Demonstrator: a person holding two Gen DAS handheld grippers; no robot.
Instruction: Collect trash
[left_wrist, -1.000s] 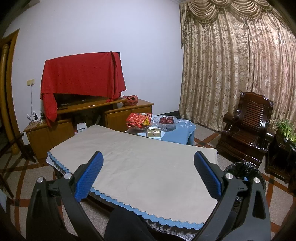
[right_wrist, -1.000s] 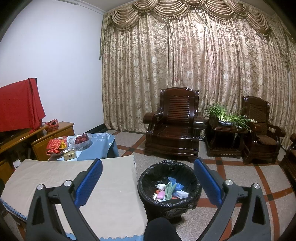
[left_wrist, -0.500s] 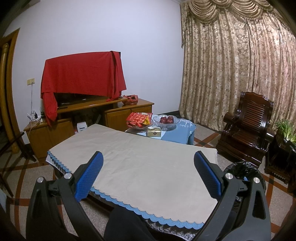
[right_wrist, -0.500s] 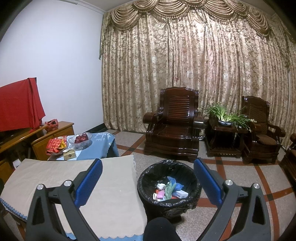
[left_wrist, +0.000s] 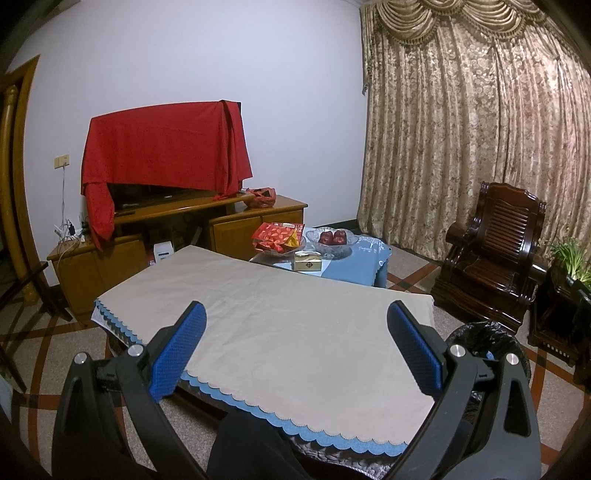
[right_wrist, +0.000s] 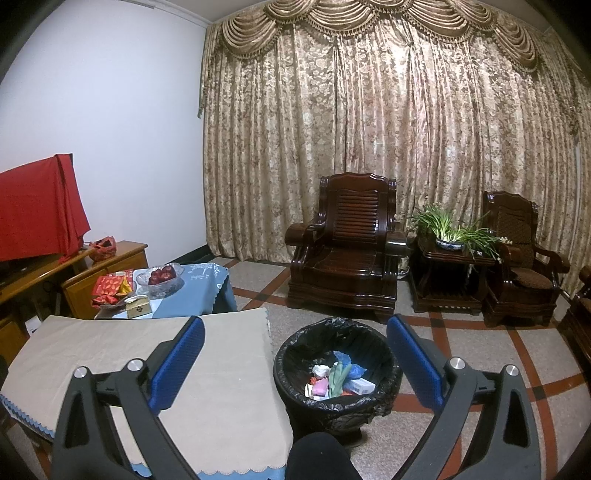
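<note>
A bin lined with a black bag stands on the floor right of the low table; several scraps of trash lie inside it. In the left wrist view only part of the bin shows behind the right finger. My right gripper hovers open above the bin's near side, nothing between its blue pads. My left gripper is open too, held over the near edge of the table with the beige cloth, which carries nothing on its top.
A smaller blue-covered table beyond holds red snack packets, a glass bowl of apples and a gold box. A wooden cabinet with a red-draped screen stands left. Dark armchairs and a plant stand line the curtain.
</note>
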